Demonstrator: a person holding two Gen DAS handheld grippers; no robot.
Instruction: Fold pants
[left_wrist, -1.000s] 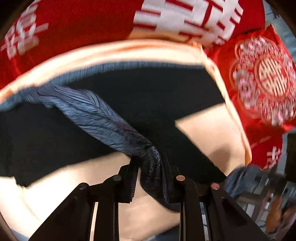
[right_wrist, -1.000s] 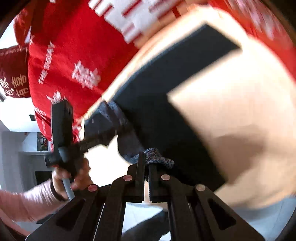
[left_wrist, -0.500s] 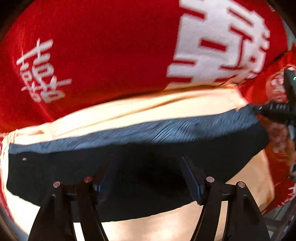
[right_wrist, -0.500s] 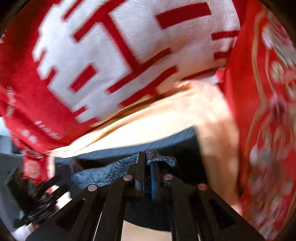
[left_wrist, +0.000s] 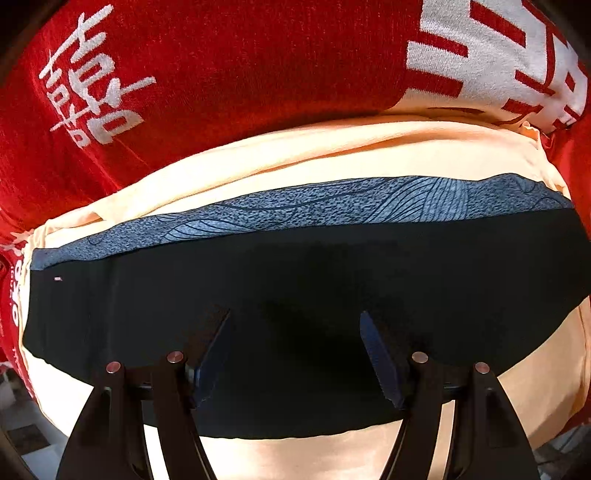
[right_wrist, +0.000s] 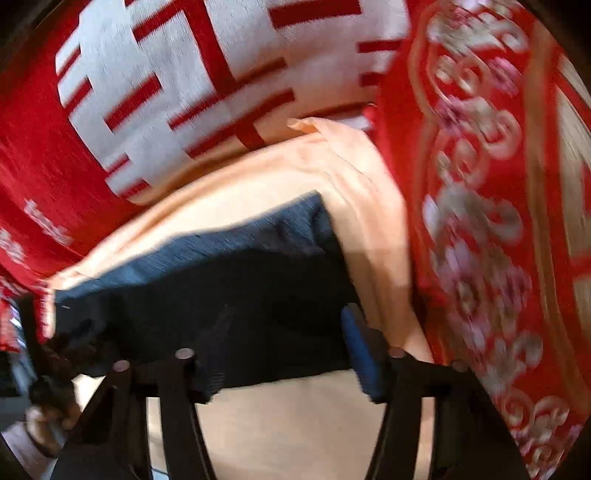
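Pants (left_wrist: 295, 288): dark, folded into a wide flat band, with a blue-grey patterned strip (left_wrist: 332, 206) along the far edge; they lie on the peach sheet.
Peach sheet (left_wrist: 332, 155): spread under the pants and showing on every side of them.
Red blanket (left_wrist: 240, 66): beyond the sheet, with large white characters.
Red patterned cushion (right_wrist: 480, 221): to the right of the sheet in the right wrist view, blurred.
Left gripper (left_wrist: 295, 354): fingers spread wide above the middle of the pants, nothing between the pads; pointing down at the cloth.
Right gripper (right_wrist: 284, 350): fingers opening, over the pants' right end near its edge; no cloth is pinched between them.
Person's hand (right_wrist: 48, 410): dimly seen at the lower left of the right wrist view, blurred.
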